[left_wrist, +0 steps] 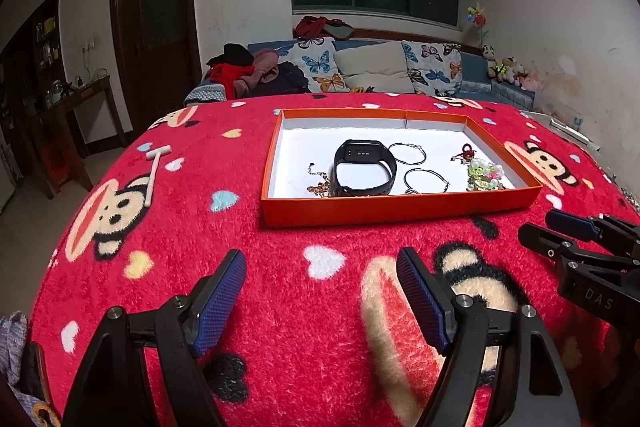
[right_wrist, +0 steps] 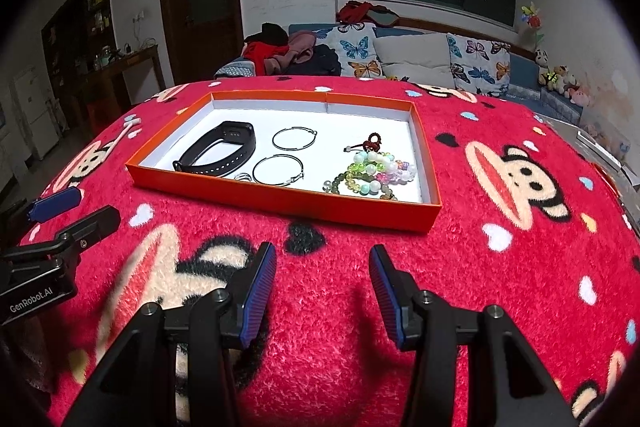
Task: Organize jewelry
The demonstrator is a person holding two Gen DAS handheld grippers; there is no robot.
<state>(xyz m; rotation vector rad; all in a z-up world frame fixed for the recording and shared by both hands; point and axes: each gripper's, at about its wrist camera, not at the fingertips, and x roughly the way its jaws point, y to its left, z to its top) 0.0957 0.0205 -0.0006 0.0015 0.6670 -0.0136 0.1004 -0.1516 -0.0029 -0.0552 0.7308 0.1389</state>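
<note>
An orange tray [left_wrist: 396, 207] [right_wrist: 280, 199] with a white floor sits on the red blanket. In it lie a black watch band [left_wrist: 364, 167] [right_wrist: 218, 153], two thin hoop earrings [left_wrist: 408, 153] [right_wrist: 294, 139], a small ring [right_wrist: 243, 177], a gold chain [left_wrist: 318, 183], a red knot charm [right_wrist: 370, 142] and pastel bead bracelets [left_wrist: 486, 173] [right_wrist: 376, 173]. A white T-shaped stick [left_wrist: 154, 171] lies on the blanket, left of the tray. My left gripper [left_wrist: 320, 275] is open and empty, short of the tray. My right gripper [right_wrist: 322, 269] is open and empty beside it.
The red monkey-print blanket [left_wrist: 320, 307] covers the table, whose edge drops off at the left. Behind stand a sofa with butterfly cushions [left_wrist: 372, 67], a clothes pile, a dark door and a wooden side table [left_wrist: 84, 99].
</note>
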